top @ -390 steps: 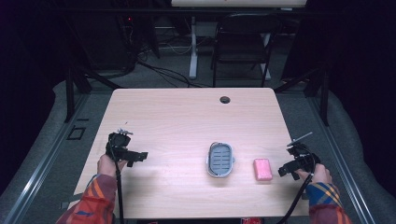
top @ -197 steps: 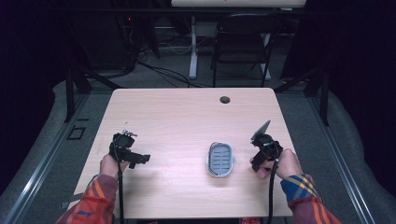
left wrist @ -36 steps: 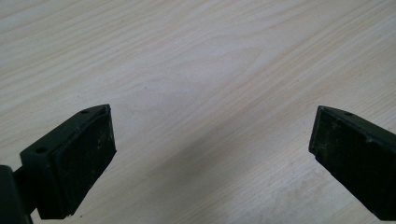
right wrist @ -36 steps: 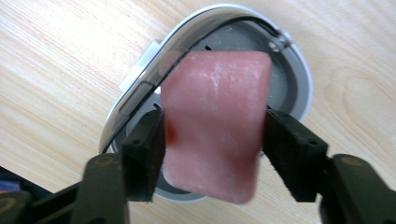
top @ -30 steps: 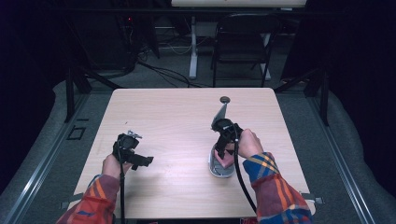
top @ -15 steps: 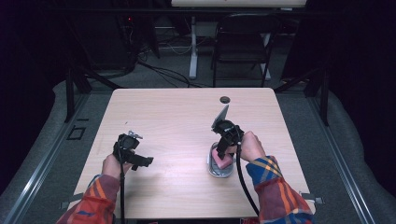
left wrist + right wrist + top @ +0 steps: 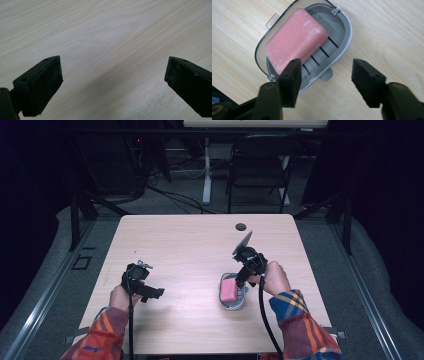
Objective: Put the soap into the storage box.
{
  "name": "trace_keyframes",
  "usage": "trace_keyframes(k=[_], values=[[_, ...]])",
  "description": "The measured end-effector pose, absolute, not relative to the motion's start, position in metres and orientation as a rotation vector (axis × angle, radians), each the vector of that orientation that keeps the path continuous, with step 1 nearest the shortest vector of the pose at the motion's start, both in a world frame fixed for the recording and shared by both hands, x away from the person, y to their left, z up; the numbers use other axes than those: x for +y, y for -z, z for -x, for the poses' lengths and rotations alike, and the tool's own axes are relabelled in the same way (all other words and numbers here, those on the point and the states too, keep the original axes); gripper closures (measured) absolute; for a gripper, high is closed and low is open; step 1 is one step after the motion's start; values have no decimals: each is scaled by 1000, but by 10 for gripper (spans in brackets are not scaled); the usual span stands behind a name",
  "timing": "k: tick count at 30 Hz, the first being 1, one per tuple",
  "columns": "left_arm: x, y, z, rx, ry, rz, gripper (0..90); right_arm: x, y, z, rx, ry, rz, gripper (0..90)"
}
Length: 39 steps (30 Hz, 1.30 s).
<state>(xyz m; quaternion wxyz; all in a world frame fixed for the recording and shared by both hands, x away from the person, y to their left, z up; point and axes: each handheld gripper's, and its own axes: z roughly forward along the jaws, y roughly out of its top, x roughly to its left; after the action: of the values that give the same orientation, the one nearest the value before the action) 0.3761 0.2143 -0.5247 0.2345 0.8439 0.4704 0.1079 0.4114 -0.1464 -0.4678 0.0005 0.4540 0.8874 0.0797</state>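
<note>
Tongs on the right (image 7: 324,80) have just been opening and now stand parted above the soap dish (image 7: 345,37), gripping nothing; the pink soap (image 7: 295,40), released, lies inside it. Left tongs (image 7: 112,80) gape wide, empty, over the counter (image 7: 105,30).

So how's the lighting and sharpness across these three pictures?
High view: table evenly lit, surroundings dark, slightly soft. Left gripper view: sharp wood grain, a diagonal shadow band between the pads. Right gripper view: pink soap and grey dish crisp, no glare.
</note>
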Motion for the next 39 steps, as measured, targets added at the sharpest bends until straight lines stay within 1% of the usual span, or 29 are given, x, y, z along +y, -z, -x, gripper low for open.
trace_keyframes(k=[3,5,10,16,22,28,29,33,39], values=[[215,525,-376,1290,-291,-2315,13,-153,464,-407,2755,-278,-1405,308],[215,524,-376,1291,-291,-2313,11,-159,461,-404,2728,-279,-1396,242],[215,524,-376,1289,-291,-2308,5,-179,456,-394,2665,-324,-1382,154],[216,524,-376,1290,-293,-2304,3,-204,456,-381,2599,-313,-1383,127],[215,524,-376,1290,-293,-2302,3,-227,461,-367,2541,-340,-1383,66],[215,524,-376,1291,-293,-2301,3,-244,467,-357,2527,-340,-1381,55],[215,524,-376,1290,-292,-2302,3,-249,470,-353,2520,-287,-1401,48],[215,524,-375,1291,-290,-2301,2,-259,483,-344,2520,-249,-1406,31],[214,525,-376,1287,-287,-2305,2,-272,504,-334,2481,-270,-1388,32]])
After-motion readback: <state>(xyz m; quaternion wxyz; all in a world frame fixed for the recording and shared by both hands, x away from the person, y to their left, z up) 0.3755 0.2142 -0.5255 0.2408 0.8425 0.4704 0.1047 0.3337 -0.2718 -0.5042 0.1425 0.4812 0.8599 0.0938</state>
